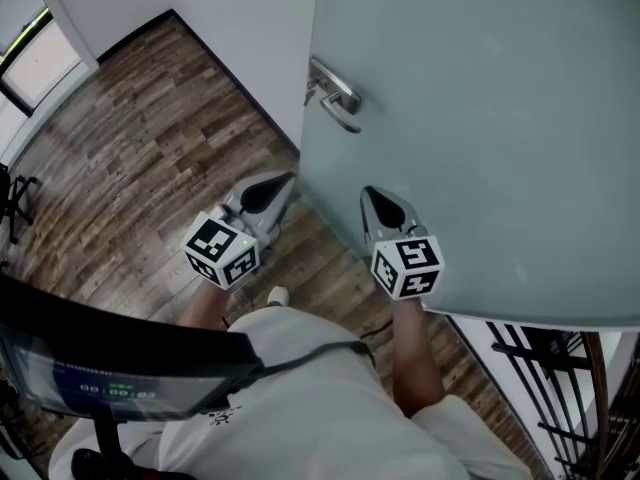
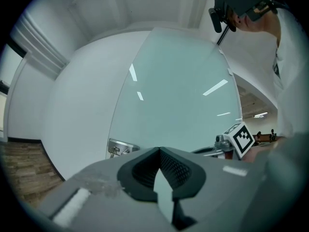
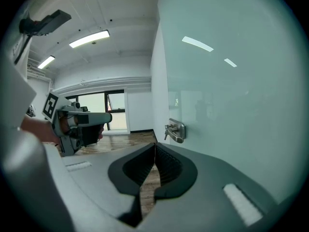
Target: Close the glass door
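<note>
The frosted glass door (image 1: pixel 480 118) fills the right of the head view, its metal lever handle (image 1: pixel 338 96) near its left edge. My left gripper (image 1: pixel 285 180) is shut and empty, with its tip just beside the door's free edge, below the handle. My right gripper (image 1: pixel 368 193) is shut and empty too, pointing at the door's face; whether it touches the glass I cannot tell. The left gripper view shows closed jaws (image 2: pixel 159 150) facing the door (image 2: pixel 178 95), the handle (image 2: pixel 120 147) to their left. In the right gripper view, closed jaws (image 3: pixel 154 145) sit below the handle (image 3: pixel 175 130).
Wood-plank floor (image 1: pixel 150 158) spreads left of the door, bounded by white walls (image 1: pixel 230 18). A dark-framed window (image 1: pixel 25 53) is at the far left. Black metal railing (image 1: pixel 560 388) stands at the lower right behind the door. A chair base (image 1: pixel 15 203) pokes in at the left edge.
</note>
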The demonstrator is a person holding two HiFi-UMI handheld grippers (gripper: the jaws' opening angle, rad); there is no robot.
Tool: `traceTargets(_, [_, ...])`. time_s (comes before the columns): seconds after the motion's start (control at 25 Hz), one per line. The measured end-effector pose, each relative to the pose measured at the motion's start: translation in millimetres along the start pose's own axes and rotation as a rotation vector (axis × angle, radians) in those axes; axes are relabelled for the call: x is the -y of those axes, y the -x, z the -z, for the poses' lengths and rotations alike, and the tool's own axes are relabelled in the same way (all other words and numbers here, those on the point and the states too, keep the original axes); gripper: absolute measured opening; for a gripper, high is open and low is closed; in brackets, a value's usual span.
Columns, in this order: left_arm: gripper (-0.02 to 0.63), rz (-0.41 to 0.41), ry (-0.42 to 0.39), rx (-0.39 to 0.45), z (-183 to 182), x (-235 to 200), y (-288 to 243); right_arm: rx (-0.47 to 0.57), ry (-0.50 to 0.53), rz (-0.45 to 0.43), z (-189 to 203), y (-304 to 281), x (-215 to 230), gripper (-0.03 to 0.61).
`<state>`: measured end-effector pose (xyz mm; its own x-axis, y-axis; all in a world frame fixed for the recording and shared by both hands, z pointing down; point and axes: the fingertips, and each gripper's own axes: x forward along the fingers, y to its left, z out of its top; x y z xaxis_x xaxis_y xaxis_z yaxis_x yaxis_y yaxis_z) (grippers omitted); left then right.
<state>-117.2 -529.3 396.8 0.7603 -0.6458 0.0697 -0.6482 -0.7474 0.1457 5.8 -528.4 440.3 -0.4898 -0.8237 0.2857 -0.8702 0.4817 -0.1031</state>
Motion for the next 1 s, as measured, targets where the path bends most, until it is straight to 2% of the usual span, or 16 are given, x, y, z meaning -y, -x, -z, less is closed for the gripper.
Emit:
traceTargets(0.2, [0.005,0.013,0.007,-0.002,2.0,-37.1,6.8,-0.013,0.055,0.040,-10.6,-39.6,-1.0,0.009])
traceTargets(0.48, [0.005,0.039,0.020,0.002,-0.6,-61.8,10.6,-0.036,0.096,0.101,-26.2,-73.1,15.1,0.011])
traceTargets(0.64, [0.005,0.018,0.034,-0.009,10.7,-67.8,14.0,-0.083,0.202,0.112,-21.3,-97.2,28.7,0.016])
traceTargets(0.8, [0.005,-0.006,0.041,-0.016,8.4,-65.0,7.8,-0.168,0.366,0.114,-21.8,-122.9,46.2,0.123])
traceTargets(1.0, [0.005,-0.056,0.051,-0.023,9.2,-59.4,12.3,-0.313,0.521,0.045,1.5,-156.0,55.3,0.218])
